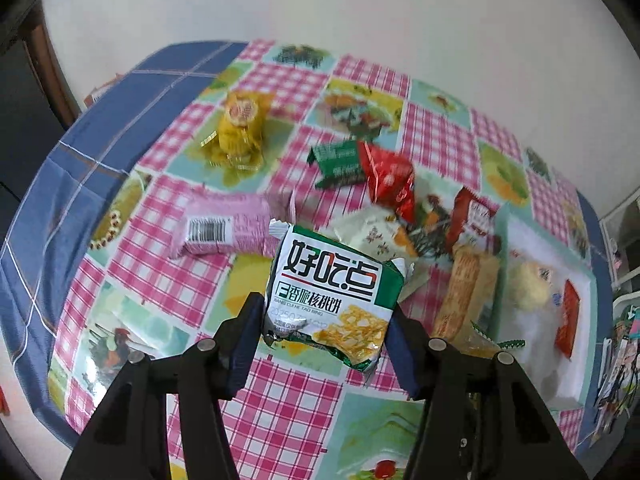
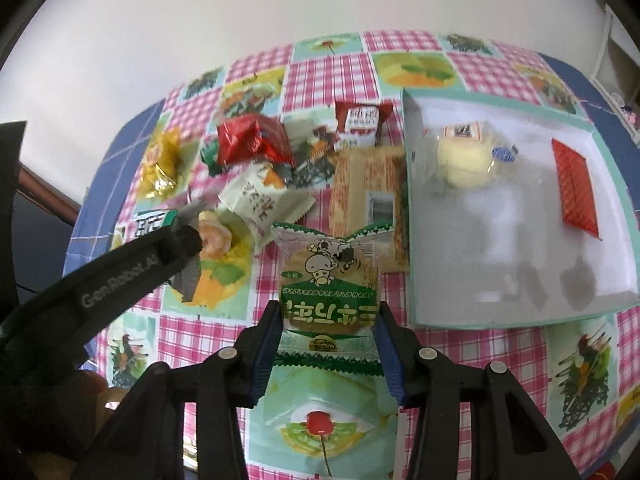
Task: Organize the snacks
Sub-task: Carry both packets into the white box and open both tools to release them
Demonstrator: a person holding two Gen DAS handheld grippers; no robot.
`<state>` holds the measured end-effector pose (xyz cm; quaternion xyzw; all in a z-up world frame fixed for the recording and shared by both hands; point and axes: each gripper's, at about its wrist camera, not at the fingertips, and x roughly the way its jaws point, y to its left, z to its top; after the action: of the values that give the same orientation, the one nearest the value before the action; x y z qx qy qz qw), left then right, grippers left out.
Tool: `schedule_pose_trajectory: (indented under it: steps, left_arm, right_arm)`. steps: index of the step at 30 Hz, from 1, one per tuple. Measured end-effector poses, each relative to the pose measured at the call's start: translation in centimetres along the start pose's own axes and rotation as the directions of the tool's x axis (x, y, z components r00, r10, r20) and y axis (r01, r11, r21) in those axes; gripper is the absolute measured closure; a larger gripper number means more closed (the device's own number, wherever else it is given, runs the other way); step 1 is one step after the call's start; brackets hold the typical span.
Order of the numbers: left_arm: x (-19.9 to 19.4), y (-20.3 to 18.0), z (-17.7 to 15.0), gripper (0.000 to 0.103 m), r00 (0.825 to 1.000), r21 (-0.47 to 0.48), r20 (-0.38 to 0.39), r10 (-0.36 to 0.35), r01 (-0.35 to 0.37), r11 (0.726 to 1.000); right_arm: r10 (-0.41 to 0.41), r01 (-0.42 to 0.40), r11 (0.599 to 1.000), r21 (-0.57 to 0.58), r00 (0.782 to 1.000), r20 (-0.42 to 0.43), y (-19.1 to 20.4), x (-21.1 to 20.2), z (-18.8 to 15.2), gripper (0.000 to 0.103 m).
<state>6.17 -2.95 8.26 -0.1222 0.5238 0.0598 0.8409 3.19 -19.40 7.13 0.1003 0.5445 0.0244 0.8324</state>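
The white box (image 2: 520, 308) lies just right of the right gripper (image 2: 328, 312), clamped on a green cookie packet (image 2: 329, 276), nearer than the left gripper (image 1: 326, 320) pinching a walnut-biscuit pack (image 1: 336, 276).

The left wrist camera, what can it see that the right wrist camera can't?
Only the left wrist view shows the pink packet with a barcode, and the left tool pinching the walnut biscuit packet face-on.

Only the right wrist view shows the right tool pinching the green cartoon biscuit packet, and all of the white box.

Both show the red wrapper, the yellow snack and the checked tablecloth.
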Motion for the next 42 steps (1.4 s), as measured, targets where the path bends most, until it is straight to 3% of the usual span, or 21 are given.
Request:
schedule_pose_trajectory:
  steps: [10,23,35,42]
  left_arm:
    - [-0.6,-2.3,-0.6,0.044,1.0,0.024,0.023,0.008,-0.009,1.0]
    - [-1.0,-9.4,-3.2,0.044,1.0,0.191,0.016,-0.027,0.023,0.981]
    - [-1.6,-17.1,-6.8,0.044,0.996,0.375,0.016,-0.085,0.073,0.924]
    - [-1.4,-19.7,-8.2,0.044,0.994,0.437,0.006,-0.108,0.095,0.895]
  right_arm:
    - [-0.022,0.022,0.998,0.062,1.0,-0.001,-2.8,-0.1,0.6,0.054]
    - [-0.084,0.079,0.967,0.244,0.996,0.012,-11.6,-2.2,1.4,0.054]
    - [-0.163,0.143,0.903,0.406,0.987,0.014,-21.1,-4.2,0.8,0.054]
    - [-0.191,0.166,0.882,0.441,0.982,0.012,-23.9,-4.7,0.7,0.054]
